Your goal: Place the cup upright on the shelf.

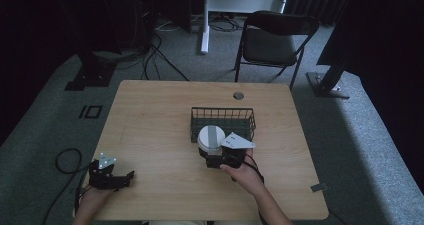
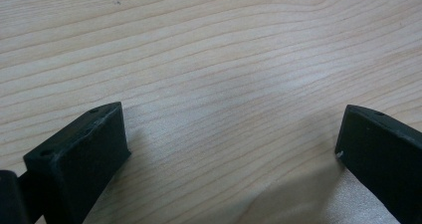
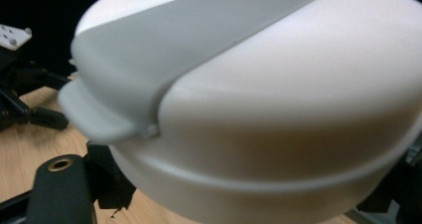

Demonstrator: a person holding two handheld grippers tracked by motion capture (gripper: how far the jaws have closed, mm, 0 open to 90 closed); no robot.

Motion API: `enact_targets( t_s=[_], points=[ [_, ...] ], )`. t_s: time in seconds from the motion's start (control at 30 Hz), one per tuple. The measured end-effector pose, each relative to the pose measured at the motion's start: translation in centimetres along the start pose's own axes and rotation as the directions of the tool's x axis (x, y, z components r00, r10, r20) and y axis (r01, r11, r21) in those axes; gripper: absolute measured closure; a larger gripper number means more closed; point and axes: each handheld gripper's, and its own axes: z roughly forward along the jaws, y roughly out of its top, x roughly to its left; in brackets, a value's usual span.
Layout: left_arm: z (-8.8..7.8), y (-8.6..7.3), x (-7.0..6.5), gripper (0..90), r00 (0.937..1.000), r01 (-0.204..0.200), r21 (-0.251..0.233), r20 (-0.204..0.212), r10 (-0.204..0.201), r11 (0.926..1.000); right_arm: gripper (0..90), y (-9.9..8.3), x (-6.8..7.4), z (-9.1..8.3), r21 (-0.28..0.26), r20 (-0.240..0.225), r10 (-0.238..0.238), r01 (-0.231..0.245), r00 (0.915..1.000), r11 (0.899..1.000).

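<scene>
In the high view the right gripper (image 1: 216, 154) is in the lower middle of the frame, and its fingers are closed on a round white container (image 1: 210, 137) with a grey band across its lid. The container is just in front of the black wire basket (image 1: 223, 116), at the basket's near wall; I cannot tell if it touches the basket or the bench (image 1: 150, 130). In the right gripper view the container (image 3: 278, 109) fills most of the frame, with the grey band and its small tab at the upper left.

The left gripper (image 1: 122, 180) is at the lower left of the high view, low over the bench and well apart from the container. In the left gripper view its fingers (image 2: 84, 154) stand wide open, with bare wood between them.
</scene>
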Motion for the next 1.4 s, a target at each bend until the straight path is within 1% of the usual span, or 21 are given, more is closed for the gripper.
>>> enact_targets(
  t_s=[0.1, 0.43, 0.63, 0.67, 0.7, 0.73, 0.83, 0.87, 0.93, 1.03, 1.07, 1.1, 1.13, 1.17, 1.2, 1.23, 1.27, 1.3, 1.33, 1.37, 1.4],
  points=[
    [0.0, 0.0, 0.0, 0.1, 1.0, 0.0, 0.0, 0.0, 0.0, 1.0, 18.0, 0.5, -0.1, -0.1, -0.006, 0.003, -0.008, 0.008, 1.0, 1.0],
    [0.0, 0.0, 0.0, 0.1, 1.0, 0.001, -0.002, 0.0, -0.001, 1.0, 18.0, 2.2, -0.7, -0.4, -0.038, 0.021, 0.0, 0.001, 0.9998, 0.999],
    [0.0, 0.0, 0.0, 0.1, 1.0, 0.0, -0.001, 0.0, 0.0, 1.0, 18.1, 3.5, -1.6, -0.3, -0.062, 0.069, 0.019, -0.015, 0.9974, 0.998],
    [0.0, 0.0, 0.0, 0.1, 1.0, 0.0, -0.001, -0.001, 0.0, 1.0, 18.0, 3.9, -2.0, -0.2, -0.069, 0.09, 0.026, -0.02, 0.9956, 0.997],
    [0.0, 0.0, 0.0, 0.1, 1.0, 0.0, -0.001, -0.001, 0.0, 1.0, 18.0, 3.9, -2.0, -0.2, -0.069, 0.09, 0.026, -0.02, 0.9956, 0.997],
    [0.0, 0.0, 0.0, 0.1, 1.0, 0.0, -0.001, 0.0, 0.0, 1.0, 18.0, 4.3, -2.4, -0.1, -0.074, 0.114, 0.023, -0.014, 0.9932, 0.997],
    [0.0, 0.0, 0.0, 0.1, 1.0, -0.001, -0.001, 0.0, 0.001, 1.0, 18.0, 4.6, -2.6, 0.0, -0.075, 0.132, 0.019, -0.009, 0.9911, 0.997],
    [0.0, 0.0, 0.0, 0.1, 1.0, -0.002, 0.001, 0.0, 0.002, 1.0, 18.0, 4.9, -2.9, 0.1, -0.081, 0.155, 0.018, -0.006, 0.9878, 0.997],
    [0.0, 0.0, 0.0, 0.2, 1.0, -0.002, 0.001, 0.0, 0.002, 1.0, 18.0, 5.1, -3.0, 0.2, -0.079, 0.164, 0.016, -0.003, 0.9864, 0.997],
    [0.0, 0.0, 0.0, 0.1, 1.0, -0.002, 0.0, 0.0, 0.002, 1.0, 18.0, 5.6, -3.6, 0.4, -0.09, 0.205, 0.032, -0.014, 0.9783, 0.996],
    [0.0, 0.0, 0.0, 0.1, 1.0, -0.001, 0.0, 0.0, 0.001, 1.0, 18.0, 5.9, -4.0, 0.6, -0.095, 0.231, 0.043, -0.022, 0.972, 0.995],
    [0.0, 0.0, 0.0, 0.2, 1.0, -0.001, 0.0, 0.0, 0.001, 1.0, 18.0, 5.9, -4.0, 0.6, -0.095, 0.231, 0.043, -0.022, 0.972, 0.995],
    [0.0, 0.0, 0.0, 0.1, 1.0, 0.001, -0.001, 0.0, -0.001, 1.0, 18.0, 6.2, -4.4, 0.7, -0.092, 0.252, 0.057, -0.035, 0.9661, 0.995],
    [0.0, 0.0, 0.0, 0.1, 1.0, 0.001, -0.001, 0.0, -0.001, 1.0, 18.0, 6.2, -4.4, 0.7, -0.092, 0.252, 0.057, -0.035, 0.9661, 0.995],
    [0.0, 0.0, 0.0, 0.1, 1.0, 0.0, 0.0, 0.0, 0.0, 1.0, 18.0, 6.5, -4.8, 0.9, -0.099, 0.282, 0.068, -0.042, 0.957, 0.994],
    [0.0, 0.0, 0.0, 0.1, 1.0, 0.0, 0.0, 0.0, 0.0, 1.0, 18.0, 6.5, -4.8, 0.9, -0.099, 0.282, 0.068, -0.042, 0.957, 0.994],
    [0.0, 0.0, 0.0, 0.1, 1.0, -0.001, 0.0, 0.0, 0.001, 1.0, 18.1, 6.8, -5.3, 1.1, -0.1, 0.307, 0.077, -0.048, 0.9486, 0.994],
    [0.0, 0.0, 0.0, 0.1, 1.0, -0.001, 0.0, 0.0, 0.001, 1.0, 18.1, 6.8, -5.3, 1.1, -0.1, 0.307, 0.077, -0.048, 0.9486, 0.994],
    [0.0, 0.0, 0.0, 0.1, 1.0, -0.001, 0.0, 0.0, 0.001, 1.0, 18.0, 7.0, -5.6, 1.3, -0.096, 0.332, 0.082, -0.053, 0.9398, 0.994],
    [0.0, 0.0, 0.0, 0.1, 1.0, -0.001, 0.0, 0.0, 0.001, 1.0, 18.0, 7.0, -5.6, 1.3, -0.096, 0.332, 0.082, -0.053, 0.9398, 0.994],
    [0.0, 0.0, 0.0, 0.1, 1.0, 0.0, -0.001, 0.0, 0.0, 1.0, 18.0, 7.0, -6.0, 1.6, -0.095, 0.353, 0.103, -0.074, 0.93, 0.993]
  ],
)
